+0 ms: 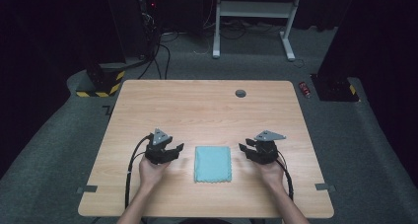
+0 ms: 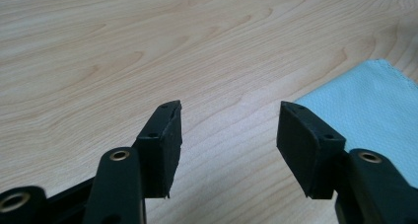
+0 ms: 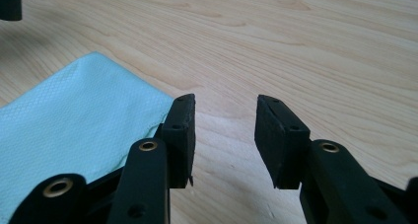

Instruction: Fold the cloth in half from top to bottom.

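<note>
Nearest the camera in the high view, two forearms come in from the bottom edge, each hand carrying a gripper, and between them lies a folded light-blue cloth (image 1: pixel 212 163), flat on the wooden table (image 1: pixel 207 110), towards the near edge and about midway across. Its near hem looks wavy; the rest lies smooth.

At 9 o'clock from the cloth sits the left gripper (image 1: pixel 178 148), just beside the cloth's edge and not touching it. In the left gripper view its jaws stand spread apart with bare wood between them, and the cloth (image 2: pixel 367 103) shows past the right-hand jaw.

At 3 o'clock from the cloth is the right gripper (image 1: pixel 243 148), also just beside it and clear of it. In the right gripper view its jaws are likewise spread with nothing between them, and the cloth (image 3: pixel 84 130) lies off past the left-hand jaw.

Farther out, at 12 o'clock from the cloth near the table's far edge, a small round grey cap (image 1: pixel 240 93) is set in the tabletop. Beyond the table lies dark grey floor (image 1: pixel 59 150), with a white frame (image 1: pixel 254 12) standing at the back
</note>
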Tool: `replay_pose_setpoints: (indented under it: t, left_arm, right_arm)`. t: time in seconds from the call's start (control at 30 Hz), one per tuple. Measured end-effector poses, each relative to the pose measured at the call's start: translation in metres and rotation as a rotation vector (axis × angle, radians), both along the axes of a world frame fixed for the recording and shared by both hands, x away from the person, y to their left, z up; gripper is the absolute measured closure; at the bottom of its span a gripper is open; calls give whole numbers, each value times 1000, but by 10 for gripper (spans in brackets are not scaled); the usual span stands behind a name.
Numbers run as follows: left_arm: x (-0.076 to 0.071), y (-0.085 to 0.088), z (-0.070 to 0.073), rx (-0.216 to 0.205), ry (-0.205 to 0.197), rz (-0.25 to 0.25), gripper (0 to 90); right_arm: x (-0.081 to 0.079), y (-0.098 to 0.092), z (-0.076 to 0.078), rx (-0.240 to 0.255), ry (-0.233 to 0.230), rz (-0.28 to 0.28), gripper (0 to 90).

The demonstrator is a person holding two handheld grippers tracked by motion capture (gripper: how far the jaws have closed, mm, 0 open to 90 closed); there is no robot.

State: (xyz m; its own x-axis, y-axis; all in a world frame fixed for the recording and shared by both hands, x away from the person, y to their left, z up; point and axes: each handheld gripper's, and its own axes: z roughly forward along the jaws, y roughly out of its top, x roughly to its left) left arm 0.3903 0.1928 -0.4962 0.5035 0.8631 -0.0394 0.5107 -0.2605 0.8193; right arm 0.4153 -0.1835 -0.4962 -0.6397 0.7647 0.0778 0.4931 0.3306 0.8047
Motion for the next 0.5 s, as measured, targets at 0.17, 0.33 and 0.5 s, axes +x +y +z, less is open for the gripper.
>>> replay_pose_setpoints:
  t: [0.17,0.33,0.5]
  left_arm:
    - [-5,5,-1,-19,1,10,429]
    - [-10,10,-1,-39,-2,17,428]
    - [-15,17,2,-72,-3,23,419]
  right_arm:
    - [-4,-9,0,1,2,-11,599]
    - [-9,-14,1,9,-3,-22,598]
    - [-13,-19,3,8,-14,-29,597]
